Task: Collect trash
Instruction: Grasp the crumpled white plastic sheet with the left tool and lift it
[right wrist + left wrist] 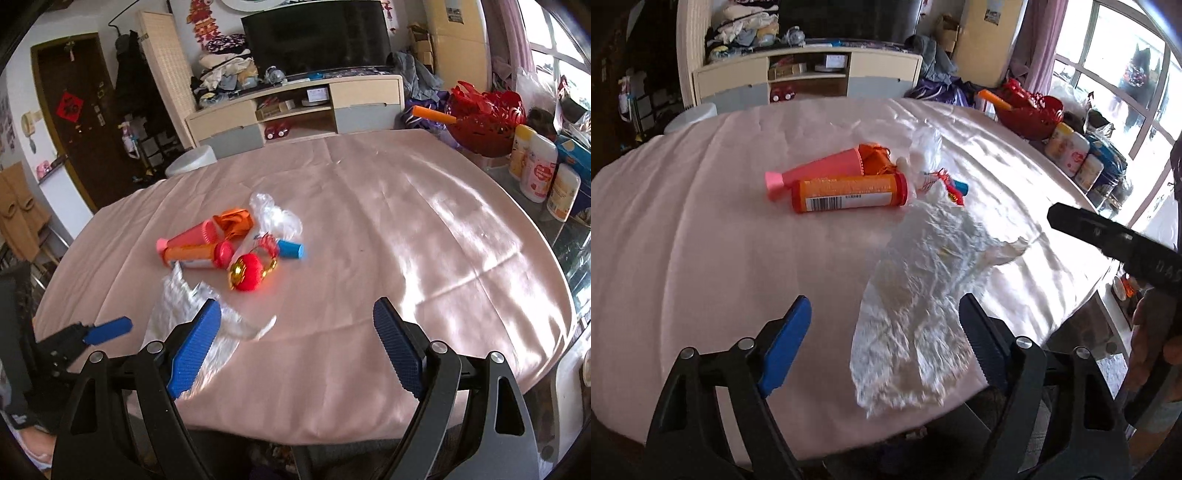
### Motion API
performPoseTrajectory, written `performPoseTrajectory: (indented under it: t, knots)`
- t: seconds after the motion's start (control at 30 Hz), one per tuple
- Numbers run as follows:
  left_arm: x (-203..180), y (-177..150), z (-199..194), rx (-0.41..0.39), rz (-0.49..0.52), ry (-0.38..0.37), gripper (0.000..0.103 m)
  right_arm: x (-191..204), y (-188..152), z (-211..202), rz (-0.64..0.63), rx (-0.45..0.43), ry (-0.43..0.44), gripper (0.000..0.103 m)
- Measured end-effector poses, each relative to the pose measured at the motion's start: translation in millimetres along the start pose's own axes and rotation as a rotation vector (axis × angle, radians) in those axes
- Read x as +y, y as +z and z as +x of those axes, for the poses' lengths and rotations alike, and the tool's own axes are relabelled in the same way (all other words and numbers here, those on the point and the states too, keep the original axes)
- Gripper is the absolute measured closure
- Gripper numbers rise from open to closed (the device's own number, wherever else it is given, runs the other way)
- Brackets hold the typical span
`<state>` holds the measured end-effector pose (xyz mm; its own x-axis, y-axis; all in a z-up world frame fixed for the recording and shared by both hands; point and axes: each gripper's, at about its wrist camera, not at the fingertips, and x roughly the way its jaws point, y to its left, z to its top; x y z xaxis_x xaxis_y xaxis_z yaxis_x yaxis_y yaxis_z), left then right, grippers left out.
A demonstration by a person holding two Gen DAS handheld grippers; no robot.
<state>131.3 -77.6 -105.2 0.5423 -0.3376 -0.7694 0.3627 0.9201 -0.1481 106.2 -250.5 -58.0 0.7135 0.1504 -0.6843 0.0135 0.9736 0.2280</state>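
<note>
Both grippers' fingers are wide open, the left gripper (885, 325) right over the crumpled white plastic bag (923, 280), the right gripper (297, 325) above the table (406, 258).

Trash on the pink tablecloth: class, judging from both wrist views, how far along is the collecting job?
Done: nothing visibly collected. The orange tube, pink cone, red ornament, blue cap and clear wrapper all lie on the tablecloth. In hand: nothing; the left gripper is open around the white plastic bag, and the right gripper is open. Left: everything.
</note>
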Motion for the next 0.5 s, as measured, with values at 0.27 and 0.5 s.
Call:
performPoseTrajectory:
  t: [0.27,0.5]
  knots:
    - [-10,7,21,0.029,0.053,-0.033,0.062,5,13,29,0.005,0.02,0.006,0.018]
    - [-1,3,19,0.054,0.067,-0.078,0.099,12,16,40,0.002,0.023,0.028,0.018]
